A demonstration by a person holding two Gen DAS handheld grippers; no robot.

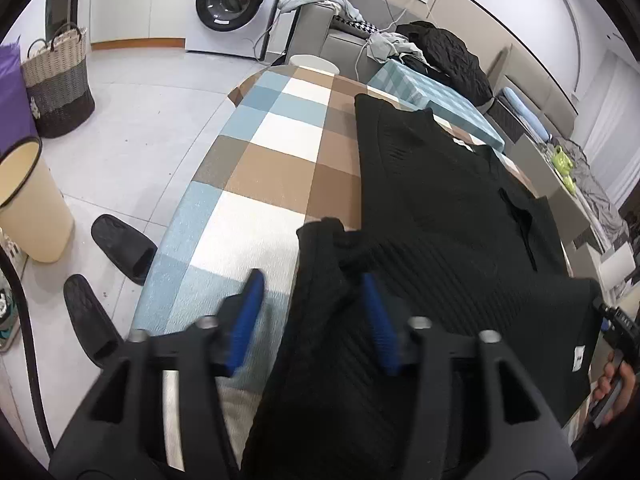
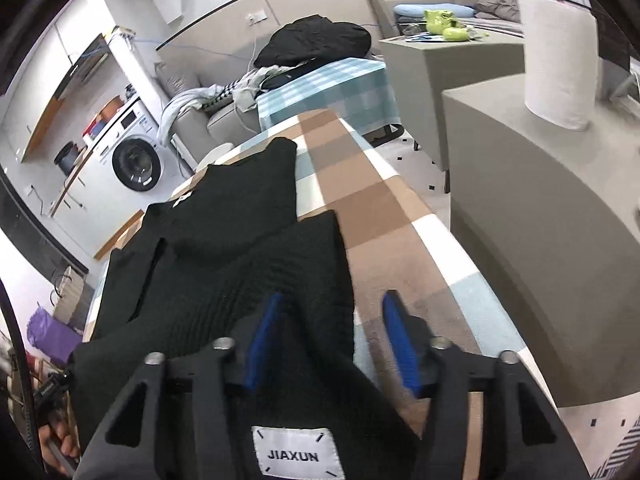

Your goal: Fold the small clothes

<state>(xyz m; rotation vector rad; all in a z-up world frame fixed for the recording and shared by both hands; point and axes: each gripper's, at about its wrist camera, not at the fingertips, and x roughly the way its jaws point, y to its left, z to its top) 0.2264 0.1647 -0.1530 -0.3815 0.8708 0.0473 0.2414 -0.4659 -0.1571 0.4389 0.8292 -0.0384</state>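
A black ribbed knit top (image 1: 452,216) lies matt on a soft checked tablecloth (image 1: 264,168). The gripper fingers (image 1: 250,312) carry ridged blue pads on matt black plastic. A woven label (image 2: 298,454) looks smooth. The floor (image 1: 152,120) is glossy tile.

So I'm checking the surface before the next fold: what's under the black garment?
The black garment lies on a checked cloth of blue, brown and white squares covering the table. Whatever sits directly beneath the garment is hidden.

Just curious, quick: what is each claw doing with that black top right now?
Left claw: open, black top lies loosely between its fingers.
Right claw: open, gripping nothing.
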